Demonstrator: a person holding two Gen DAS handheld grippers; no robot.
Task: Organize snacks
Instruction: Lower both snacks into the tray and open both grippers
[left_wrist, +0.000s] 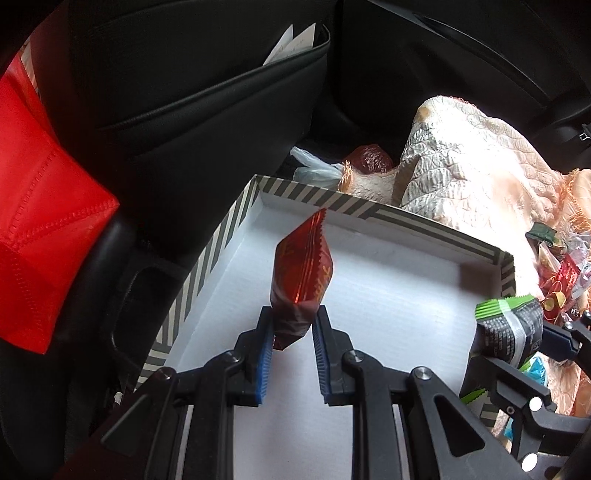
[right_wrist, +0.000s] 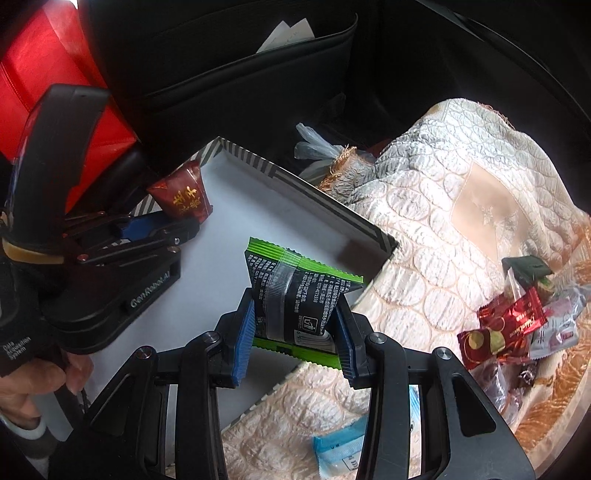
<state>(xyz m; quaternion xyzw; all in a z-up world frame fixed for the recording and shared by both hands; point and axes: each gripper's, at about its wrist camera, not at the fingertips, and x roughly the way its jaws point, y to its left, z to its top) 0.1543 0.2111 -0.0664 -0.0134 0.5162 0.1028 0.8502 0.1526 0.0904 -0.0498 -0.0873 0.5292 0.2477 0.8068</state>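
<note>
My left gripper (left_wrist: 292, 325) is shut on a dark red foil snack packet (left_wrist: 301, 275), held upright over the white floor of a striped-rim box (left_wrist: 207, 266). The same packet (right_wrist: 183, 197) and left gripper (right_wrist: 184, 225) show at the left of the right wrist view. My right gripper (right_wrist: 295, 317) is shut on a black and green snack packet (right_wrist: 295, 291), above the box's right side near its rim (right_wrist: 369, 229). That packet (left_wrist: 509, 328) appears at the right edge of the left wrist view. A pile of loose wrapped snacks (right_wrist: 517, 332) lies on the cream quilted cloth (right_wrist: 461, 206) to the right.
The box rests among black car seat backs (left_wrist: 207, 110) with red upholstery (left_wrist: 44, 236) on the left. A light blue packet (right_wrist: 340, 454) lies on the cloth near my right gripper. A plastic bag (left_wrist: 314, 166) sits beyond the box. A person's hand (right_wrist: 33, 380) holds the left gripper.
</note>
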